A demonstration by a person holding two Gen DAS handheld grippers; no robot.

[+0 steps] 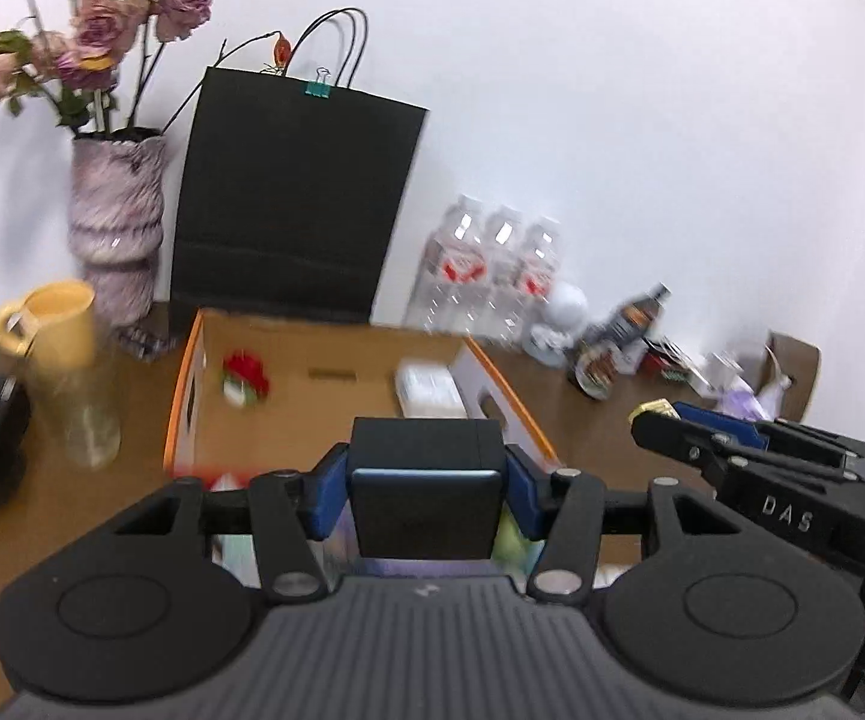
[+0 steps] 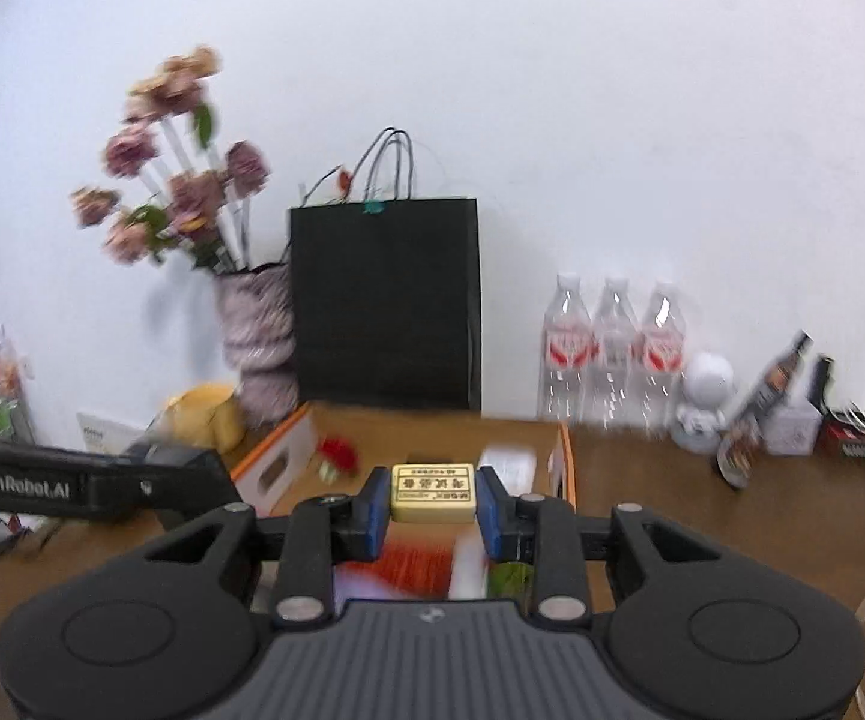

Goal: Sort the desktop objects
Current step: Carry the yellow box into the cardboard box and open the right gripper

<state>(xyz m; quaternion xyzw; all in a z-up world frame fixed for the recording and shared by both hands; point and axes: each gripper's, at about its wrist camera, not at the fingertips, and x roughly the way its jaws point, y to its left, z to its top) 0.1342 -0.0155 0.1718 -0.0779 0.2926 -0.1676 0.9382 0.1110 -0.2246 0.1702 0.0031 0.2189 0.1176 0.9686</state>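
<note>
Left gripper (image 1: 426, 489) — pads clamped on a black box (image 1: 426, 450), frame centre, above the cardboard box (image 1: 336, 354). Right gripper (image 2: 432, 507) — pads clamped on a cream eraser (image 2: 432, 492), centre frame.

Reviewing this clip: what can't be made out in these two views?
- Near contents of the cardboard box: both views, hidden behind the gripper bodies and blurred.
- Black block in the left gripper: unmarked, identity unclear.
- Eraser print: right view, too small.
- Water bottles: labels blurred.
</note>
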